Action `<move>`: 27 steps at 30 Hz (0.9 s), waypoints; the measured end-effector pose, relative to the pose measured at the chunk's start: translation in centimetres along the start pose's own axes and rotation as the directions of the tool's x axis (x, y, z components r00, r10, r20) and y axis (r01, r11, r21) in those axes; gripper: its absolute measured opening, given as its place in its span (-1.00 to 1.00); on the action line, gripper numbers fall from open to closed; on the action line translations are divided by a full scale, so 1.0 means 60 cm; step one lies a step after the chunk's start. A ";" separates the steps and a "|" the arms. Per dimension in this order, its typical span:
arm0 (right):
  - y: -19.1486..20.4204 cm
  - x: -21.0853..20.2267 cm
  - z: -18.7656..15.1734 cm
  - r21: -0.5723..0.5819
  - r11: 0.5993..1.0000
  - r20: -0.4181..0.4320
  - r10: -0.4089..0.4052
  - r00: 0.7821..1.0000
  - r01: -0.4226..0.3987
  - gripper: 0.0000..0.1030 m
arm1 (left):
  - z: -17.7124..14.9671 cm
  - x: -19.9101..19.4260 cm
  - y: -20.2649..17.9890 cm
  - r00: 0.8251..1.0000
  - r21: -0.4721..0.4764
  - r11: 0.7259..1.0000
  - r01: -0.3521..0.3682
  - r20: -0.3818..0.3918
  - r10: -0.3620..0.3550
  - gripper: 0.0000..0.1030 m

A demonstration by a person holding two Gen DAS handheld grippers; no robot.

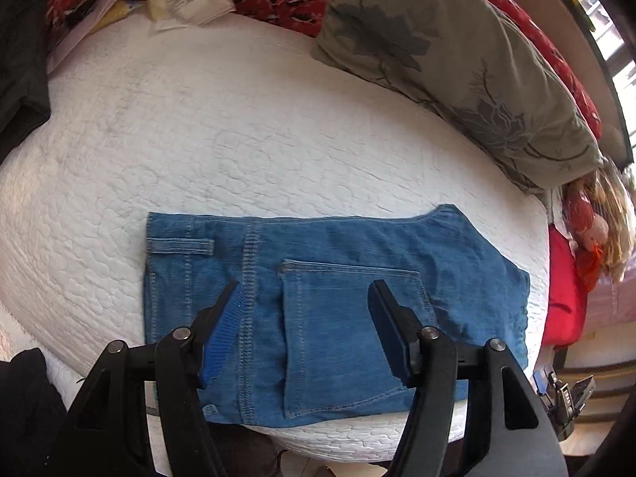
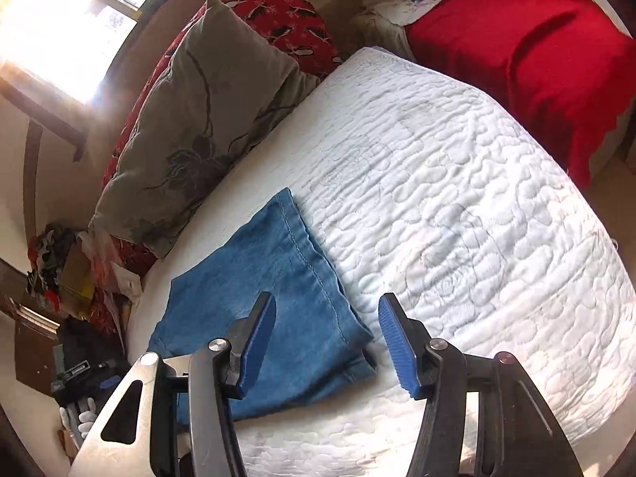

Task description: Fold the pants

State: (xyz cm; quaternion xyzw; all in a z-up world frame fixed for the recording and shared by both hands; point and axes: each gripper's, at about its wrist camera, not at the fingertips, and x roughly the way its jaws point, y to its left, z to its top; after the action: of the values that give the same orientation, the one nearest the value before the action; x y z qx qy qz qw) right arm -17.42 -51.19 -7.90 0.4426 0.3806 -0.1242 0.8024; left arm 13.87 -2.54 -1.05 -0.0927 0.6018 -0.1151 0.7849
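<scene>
Blue-padded fingers of the left gripper point(image 1: 304, 298) fill the bottom of the left wrist view, spread wide apart with nothing between them, hanging over the jeans point(image 1: 338, 310). Those jeans lie folded into a compact rectangle on the white quilted bed point(image 1: 238, 139), near its front edge; the back pocket point(image 1: 349, 338) faces up between the two fingers, and a belt loop point(image 1: 181, 245) shows at the left end by the waistband.

From the right wrist view, the right gripper point(image 2: 328, 310) is likewise released, jaws wide, gripping nothing. Its left finger sits above the jeans point(image 2: 278, 278), its right finger above bare quilt just beside the folded edge. A hemmed edge runs diagonally along the denim toward the grey flowered pillow point(image 2: 206, 119), which leans at the far side of the bed point(image 2: 477, 218).

Behind the pillow lies a red patterned fabric point(image 2: 286, 12). A plain red cloth point(image 2: 536, 59) is draped past the far corner of the bed.
</scene>
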 end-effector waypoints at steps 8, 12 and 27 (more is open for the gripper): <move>-0.058 0.067 -0.076 0.304 0.935 -0.004 0.193 0.981 -0.183 0.11 | 0.011 0.076 -0.276 0.983 0.244 0.962 0.124 -0.162 -0.085 0.23; -0.047 0.091 -0.057 0.320 0.907 0.067 0.268 0.961 -0.275 0.12 | 0.025 0.123 -0.398 0.958 0.290 0.937 0.195 -0.263 -0.118 0.23; -0.052 0.115 -0.075 0.098 0.943 0.015 0.318 0.948 -0.318 -0.53 | 0.004 0.365 -0.729 0.836 0.756 0.565 0.331 -0.512 0.197 0.23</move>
State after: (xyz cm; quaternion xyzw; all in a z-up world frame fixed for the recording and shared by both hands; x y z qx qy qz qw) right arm -16.66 -48.42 -16.23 0.5377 0.2977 -0.0116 0.7887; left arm 16.51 -50.78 -8.77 0.2959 0.6696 -0.4338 0.5253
